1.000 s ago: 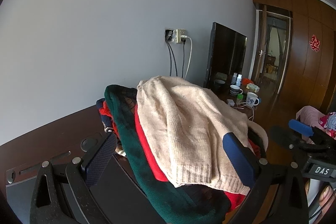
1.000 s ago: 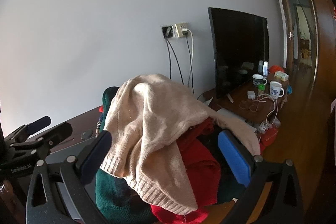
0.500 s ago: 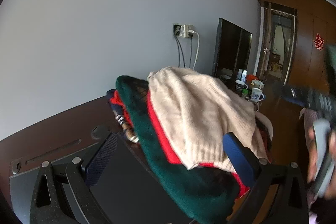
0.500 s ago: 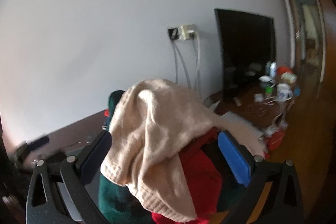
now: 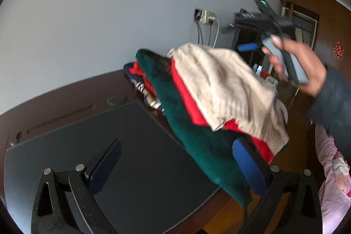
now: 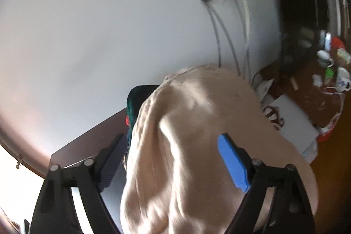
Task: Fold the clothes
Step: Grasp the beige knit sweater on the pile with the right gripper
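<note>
A pile of clothes sits on the dark table (image 5: 65,106): a beige knit sweater (image 5: 223,84) on top, a red garment (image 5: 186,98) and a dark green one (image 5: 197,142) beneath. My left gripper (image 5: 175,166) is open and empty, low over a dark mat (image 5: 131,157), left of the pile. My right gripper (image 5: 248,41), seen in the left wrist view held in a hand, hovers above the pile's far side. In the right wrist view the right gripper (image 6: 173,159) is open with the beige sweater (image 6: 186,135) between its fingers, close below.
A white wall with a power socket and cables (image 5: 206,19) stands behind the pile. A black TV (image 6: 296,14) and a side desk with mugs and bottles (image 6: 329,67) are at the right. Pink bedding (image 5: 333,168) lies at the right edge.
The right gripper has risen and swung over the top of the pile, closing in on the beige sweater. The left gripper has pulled back and left, showing more of the mat.
</note>
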`<state>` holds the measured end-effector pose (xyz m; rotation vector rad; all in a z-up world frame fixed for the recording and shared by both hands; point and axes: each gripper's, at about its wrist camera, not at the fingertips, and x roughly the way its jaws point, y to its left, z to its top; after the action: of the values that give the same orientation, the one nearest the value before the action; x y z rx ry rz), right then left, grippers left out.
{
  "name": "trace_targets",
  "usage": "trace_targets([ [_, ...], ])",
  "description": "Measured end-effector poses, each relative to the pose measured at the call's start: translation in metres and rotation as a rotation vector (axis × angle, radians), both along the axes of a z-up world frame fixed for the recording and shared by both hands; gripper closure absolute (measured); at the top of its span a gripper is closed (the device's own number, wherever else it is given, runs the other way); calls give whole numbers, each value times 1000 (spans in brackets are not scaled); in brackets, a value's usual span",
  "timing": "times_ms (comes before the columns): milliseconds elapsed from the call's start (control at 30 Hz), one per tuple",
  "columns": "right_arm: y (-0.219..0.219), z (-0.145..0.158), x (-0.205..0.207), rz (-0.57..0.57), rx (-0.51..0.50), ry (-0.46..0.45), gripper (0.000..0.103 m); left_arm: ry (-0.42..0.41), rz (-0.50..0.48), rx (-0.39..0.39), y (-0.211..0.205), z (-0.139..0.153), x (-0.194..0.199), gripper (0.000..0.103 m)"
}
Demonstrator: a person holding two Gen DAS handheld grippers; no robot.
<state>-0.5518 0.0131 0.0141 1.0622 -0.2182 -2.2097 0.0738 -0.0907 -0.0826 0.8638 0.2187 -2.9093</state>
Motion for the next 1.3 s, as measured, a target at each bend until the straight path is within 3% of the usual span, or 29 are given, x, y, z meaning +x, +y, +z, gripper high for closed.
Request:
trace_targets([
  [133, -55, -10, -22, 63, 95, -43, 16, -18, 17, 12, -11, -9, 1, 1],
  [267, -95, -32, -40, 75, 189, -123, 25, -26, 43, 21, -24, -12, 4, 1],
  [367, -113, -48, -49, 71, 260, -145, 48, -35, 62, 31, -33, -16, 8, 1],
  [433, -116, -51, -47, 83, 257, -138, 76, -41, 74, 39, -39, -18, 10, 1],
  [500, -116, -51, -41, 106, 236, -131, 91, -41, 86, 49, -44, -20, 14, 1],
  [633, -101, -29, 14, 258, 41, -143, 94, -33, 118, 72, -57, -21, 21, 1],
  [733, -104, -15, 100, 505, -122, -189, 100, -2, 195, 98, -77, -21, 32, 1],
  [833, -128, -19, 206, 724, -62, -141, 100, 19, 284, 154, -101, -21, 43, 1],
  [900, -140, -32, 250, 798, 23, -108, 100, 18, 317, 182, -112, -21, 51, 1],
  [967, -142, -36, 265, 754, 130, -5, 94, 23, 330, 185, -114, -19, 58, 1],
  [1000, -140, -32, 257, 682, 186, 64, 73, 29, 331, 178, -113, -18, 62, 1],
  [1033, -135, -27, 243, 597, 227, 120, 39, 34, 329, 166, -110, -18, 63, 1],
  [1100, -121, -10, 208, 428, 257, 195, 12, 43, 326, 143, -103, -17, 67, 1],
  [1167, -119, -5, 160, 279, 312, 219, 9, 43, 308, 126, -97, -19, 66, 1],
  [1233, -120, -7, 111, 140, 390, 181, 8, 31, 277, 130, -93, -22, 62, 1],
  [1300, -117, -11, 73, 56, 397, 109, 5, 15, 245, 136, -89, -26, 58, 1],
])
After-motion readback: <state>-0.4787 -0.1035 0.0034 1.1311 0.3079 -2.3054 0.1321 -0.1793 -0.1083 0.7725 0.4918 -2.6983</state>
